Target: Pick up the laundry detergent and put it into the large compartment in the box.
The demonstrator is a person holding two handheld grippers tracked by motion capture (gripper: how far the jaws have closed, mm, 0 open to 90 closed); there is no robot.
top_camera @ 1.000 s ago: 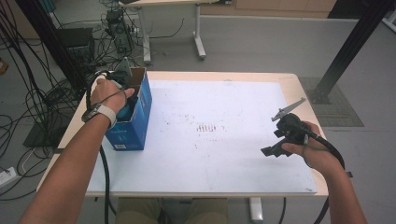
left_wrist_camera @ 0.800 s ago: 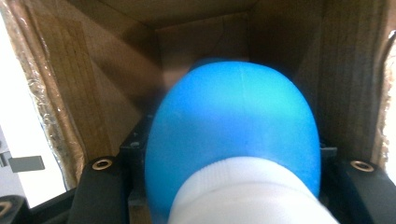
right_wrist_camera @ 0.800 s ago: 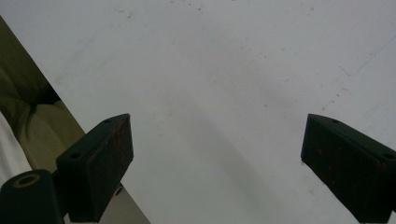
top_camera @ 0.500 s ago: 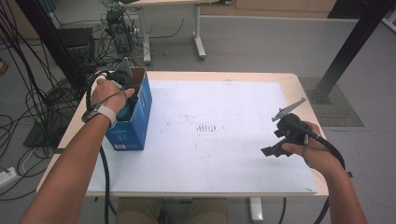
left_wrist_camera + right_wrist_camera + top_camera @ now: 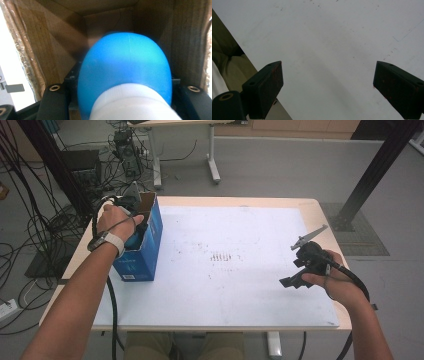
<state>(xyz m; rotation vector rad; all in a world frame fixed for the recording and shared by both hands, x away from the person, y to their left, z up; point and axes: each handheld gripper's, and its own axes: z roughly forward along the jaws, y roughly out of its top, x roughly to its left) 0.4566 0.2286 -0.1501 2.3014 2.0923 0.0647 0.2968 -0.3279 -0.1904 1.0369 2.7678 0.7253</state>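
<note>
The left gripper [image 5: 136, 227] is down inside the open blue box [image 5: 145, 252] at the left side of the table [image 5: 280, 207]. It grips a blue bottle [image 5: 127, 67] with a white cap [image 5: 132, 105], inside the cardboard walls. The right gripper [image 5: 328, 91] hangs low over the white mat [image 5: 235, 260] at the right, jaws wide apart and holding nothing.
</note>
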